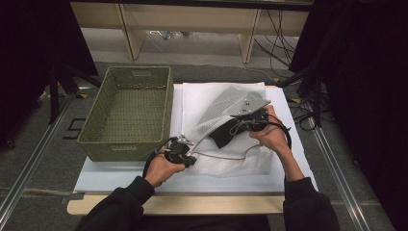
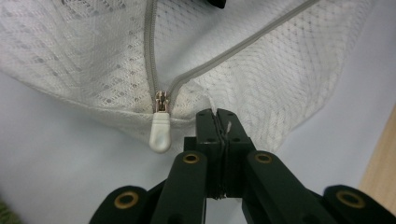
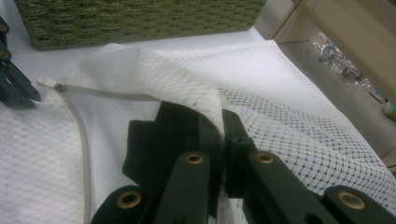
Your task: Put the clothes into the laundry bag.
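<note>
Closest to the lens in the left gripper view, my left gripper (image 2: 217, 116) is pinching the edge of the white mesh laundry bag (image 2: 261, 79), jaws pressed together on a thin fold of netting just beside the zipper slider (image 2: 160, 101) and its white pull tab (image 2: 159, 133); the pull tab itself is hanging free, not in the jaws. From that slider the two grey zipper tracks (image 2: 150, 46) are parting and running up and away. Across the bag, my right gripper (image 3: 223, 122) is clamping together on the upper lip of the opening, holding it raised so the mesh is draping over the jaw tips. Something dark, a black cloth item (image 3: 144, 149), is lying inside the bag just left of those jaws; what it is I cannot tell. From above, I am seeing the bag (image 1: 226, 108) stretched between my two hands over the white board (image 1: 298, 139), with the left gripper (image 1: 186, 144) at its near left corner and the right gripper (image 1: 250, 111) higher at its right. Off to the left, a green woven basket (image 1: 96, 115) is sitting on the board, close by the bag.
</note>
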`<state>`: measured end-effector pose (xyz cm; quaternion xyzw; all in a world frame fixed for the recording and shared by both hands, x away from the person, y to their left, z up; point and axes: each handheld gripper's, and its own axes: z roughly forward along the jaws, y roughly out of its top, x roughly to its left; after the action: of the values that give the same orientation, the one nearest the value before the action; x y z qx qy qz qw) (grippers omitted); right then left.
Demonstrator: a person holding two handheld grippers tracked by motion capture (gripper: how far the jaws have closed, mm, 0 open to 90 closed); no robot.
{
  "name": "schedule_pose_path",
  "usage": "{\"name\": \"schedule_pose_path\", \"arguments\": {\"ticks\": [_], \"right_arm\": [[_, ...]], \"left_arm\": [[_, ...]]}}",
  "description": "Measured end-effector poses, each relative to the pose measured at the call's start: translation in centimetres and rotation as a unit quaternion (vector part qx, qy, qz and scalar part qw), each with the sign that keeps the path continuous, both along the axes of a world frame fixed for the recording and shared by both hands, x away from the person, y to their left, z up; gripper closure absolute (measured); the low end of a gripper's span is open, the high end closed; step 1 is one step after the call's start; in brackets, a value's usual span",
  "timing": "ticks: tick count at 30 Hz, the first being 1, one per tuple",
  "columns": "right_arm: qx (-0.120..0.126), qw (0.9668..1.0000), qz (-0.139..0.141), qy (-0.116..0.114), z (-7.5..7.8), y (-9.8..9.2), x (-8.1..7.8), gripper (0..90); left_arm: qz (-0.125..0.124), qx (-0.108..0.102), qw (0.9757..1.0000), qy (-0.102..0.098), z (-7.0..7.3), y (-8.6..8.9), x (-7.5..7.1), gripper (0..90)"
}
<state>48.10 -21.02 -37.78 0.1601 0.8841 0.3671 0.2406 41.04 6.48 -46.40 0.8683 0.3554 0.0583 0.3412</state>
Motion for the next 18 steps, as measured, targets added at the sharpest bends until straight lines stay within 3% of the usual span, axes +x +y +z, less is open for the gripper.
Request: {"name": "schedule_pose_path", "arguments": {"ticks": [6, 7, 9, 10, 11, 13, 14, 15, 16, 17, 18], "right_arm": [[-0.011, 0.9999, 0.005, 0.006, -0.5, 0.0, -0.6, 89.5], [-0.012, 0.9999, 0.005, 0.007, -0.6, 0.0, -0.7, 89.5], [-0.018, 0.9998, 0.005, 0.012, -0.9, -0.1, -1.0, 89.5], [-0.021, 0.9997, 0.008, 0.014, -1.1, -0.1, -1.2, 89.5], [-0.022, 0.9996, 0.007, 0.015, -1.2, -0.1, -1.3, 89.5], [-0.029, 0.9994, 0.01, 0.019, -1.6, -0.2, -1.5, 89.5], [-0.031, 0.9992, 0.009, 0.023, -1.8, -0.1, -1.7, 89.5], [-0.036, 0.999, 0.012, 0.023, -2.0, -0.1, -1.8, 89.5], [-0.039, 0.9989, 0.009, 0.024, -2.3, 0.0, -1.9, 89.5], [-0.045, 0.9985, 0.014, 0.026, -2.4, 0.0, -1.9, 89.5], [-0.045, 0.9985, 0.014, 0.026, -2.4, 0.0, -1.9, 89.5]], "left_arm": [[-0.014, -0.005, 0.9999, 0.005, -0.5, 1.0, -1.3, 88.0], [-0.037, 0.021, 0.9991, 0.007, -0.4, 1.5, -1.3, 88.0], [-0.019, -0.001, 0.9998, 0.009, -0.7, 1.5, -1.8, 88.0], [-0.038, 0.011, 0.9992, 0.006, -0.7, 1.8, -1.7, 88.0], [-0.029, 0.004, 0.9995, 0.008, -0.7, 1.8, -1.9, 88.0], [-0.041, 0.015, 0.999, 0.006, -0.6, 2.1, -2.1, 88.0], [-0.039, 0.012, 0.9991, 0.007, -0.7, 2.2, -2.2, 88.0], [-0.024, -0.005, 0.9997, 0.009, -0.9, 2.1, -2.4, 87.9], [-0.046, 0.018, 0.9988, 0.008, -0.7, 2.6, -2.2, 87.9], [-0.02, -0.003, 0.9998, 0.008, -0.9, 2.4, -2.5, 87.8], [-0.02, -0.003, 0.9998, 0.008, -0.9, 2.4, -2.5, 87.7]]}}
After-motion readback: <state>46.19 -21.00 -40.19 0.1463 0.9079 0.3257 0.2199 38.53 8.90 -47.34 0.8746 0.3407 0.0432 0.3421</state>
